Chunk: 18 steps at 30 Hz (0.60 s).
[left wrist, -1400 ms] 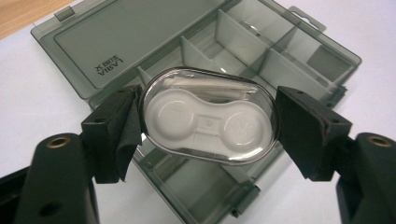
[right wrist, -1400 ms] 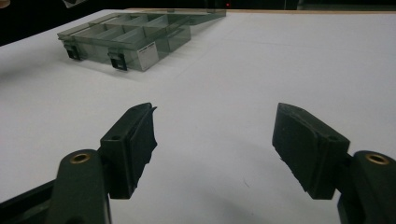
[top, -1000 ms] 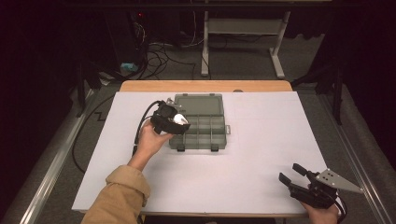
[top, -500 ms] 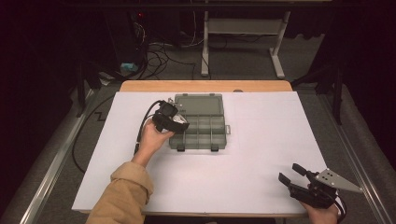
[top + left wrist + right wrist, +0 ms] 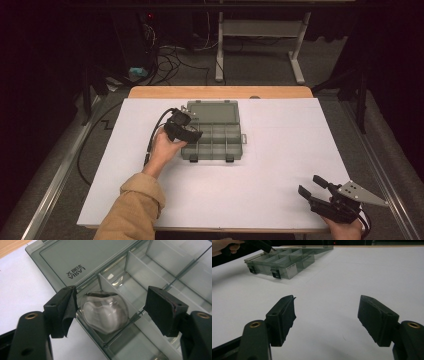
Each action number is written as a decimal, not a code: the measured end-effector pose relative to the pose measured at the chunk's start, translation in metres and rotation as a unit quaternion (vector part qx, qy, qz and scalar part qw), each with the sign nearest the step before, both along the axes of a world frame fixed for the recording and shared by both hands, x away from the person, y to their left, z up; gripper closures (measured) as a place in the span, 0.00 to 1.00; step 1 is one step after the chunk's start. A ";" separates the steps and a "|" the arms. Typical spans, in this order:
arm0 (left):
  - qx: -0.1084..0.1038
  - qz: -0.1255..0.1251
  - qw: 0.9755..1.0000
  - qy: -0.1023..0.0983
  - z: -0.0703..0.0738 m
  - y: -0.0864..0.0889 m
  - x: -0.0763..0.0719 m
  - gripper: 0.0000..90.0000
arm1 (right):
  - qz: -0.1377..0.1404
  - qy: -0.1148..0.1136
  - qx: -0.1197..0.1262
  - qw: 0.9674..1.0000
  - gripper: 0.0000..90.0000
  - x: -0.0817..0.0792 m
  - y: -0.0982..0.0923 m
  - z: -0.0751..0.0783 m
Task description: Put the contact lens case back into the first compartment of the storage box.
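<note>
Left tongs [image 5: 110, 302] gape wide over a clear ball [image 5: 105, 313] in the box [image 5: 160, 272]; right tongs [image 5: 327, 320] hang open, empty.

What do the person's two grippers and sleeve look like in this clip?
Both are black two-jaw tools with brass-coloured rivets at the jaw bases. The left gripper trails a black cable; one jaw's pad covering hangs loose. The right gripper carries a grey three-cornered plate with small holes. The left forearm wears a tan sleeve.

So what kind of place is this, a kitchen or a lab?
Most likely a lab or recording workspace: a white-covered wooden table, loose black cables on the grey floor, and a smoky clear plastic compartment box laid out for handling.
</note>
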<state>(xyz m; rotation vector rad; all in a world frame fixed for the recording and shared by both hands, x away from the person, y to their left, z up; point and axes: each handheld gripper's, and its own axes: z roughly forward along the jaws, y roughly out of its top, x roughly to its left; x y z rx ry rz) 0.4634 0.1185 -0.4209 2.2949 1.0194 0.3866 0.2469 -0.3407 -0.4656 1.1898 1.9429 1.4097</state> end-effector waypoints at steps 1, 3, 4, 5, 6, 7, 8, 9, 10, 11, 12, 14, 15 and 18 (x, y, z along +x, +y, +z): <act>0.002 0.000 1.000 -0.001 0.000 0.000 0.000 0.32 | 0.000 0.000 0.000 1.000 0.34 0.000 0.000 0.000; 0.003 0.004 1.000 0.000 0.001 0.000 -0.001 0.38 | 0.000 0.000 0.000 1.000 0.34 0.000 0.000 0.000; 0.003 0.007 1.000 -0.001 0.002 0.001 -0.002 0.41 | 0.000 0.000 0.000 1.000 0.34 0.000 0.000 0.000; 0.001 0.010 1.000 -0.003 0.003 0.001 -0.003 0.45 | 0.000 -0.001 0.000 1.000 0.34 0.000 0.000 0.000; 0.001 0.012 1.000 -0.004 0.004 0.002 -0.004 0.47 | 0.000 -0.001 0.000 1.000 0.34 0.000 0.000 0.000; -0.001 0.014 1.000 -0.006 0.005 0.002 -0.004 0.50 | 0.000 -0.001 0.000 1.000 0.34 0.000 0.000 0.000; -0.001 0.015 1.000 -0.007 0.006 0.003 -0.005 0.52 | 0.000 -0.001 0.001 1.000 0.34 0.000 0.000 0.000; -0.003 0.016 1.000 -0.009 0.006 0.004 -0.005 0.54 | 0.000 -0.001 0.001 1.000 0.34 0.000 0.000 0.000; -0.003 0.014 1.000 -0.008 0.007 0.004 -0.006 0.56 | 0.000 -0.001 0.000 1.000 0.34 0.000 0.000 0.000; -0.003 0.010 1.000 -0.008 0.008 0.004 -0.007 0.58 | 0.000 -0.001 0.000 1.000 0.34 0.000 0.000 0.000; -0.002 0.010 1.000 -0.008 0.008 0.004 -0.007 0.60 | 0.000 0.000 0.000 1.000 0.34 0.000 0.000 0.000; 0.002 0.012 1.000 -0.010 0.008 0.003 -0.007 0.64 | 0.000 -0.001 -0.001 1.000 0.34 0.000 0.000 0.000; 0.002 0.011 1.000 -0.009 0.008 0.003 -0.007 0.65 | 0.000 -0.001 -0.001 1.000 0.34 0.000 0.000 0.000; 0.002 0.008 1.000 -0.007 0.007 0.002 -0.007 0.70 | 0.000 -0.001 -0.001 1.000 0.34 0.000 0.000 0.000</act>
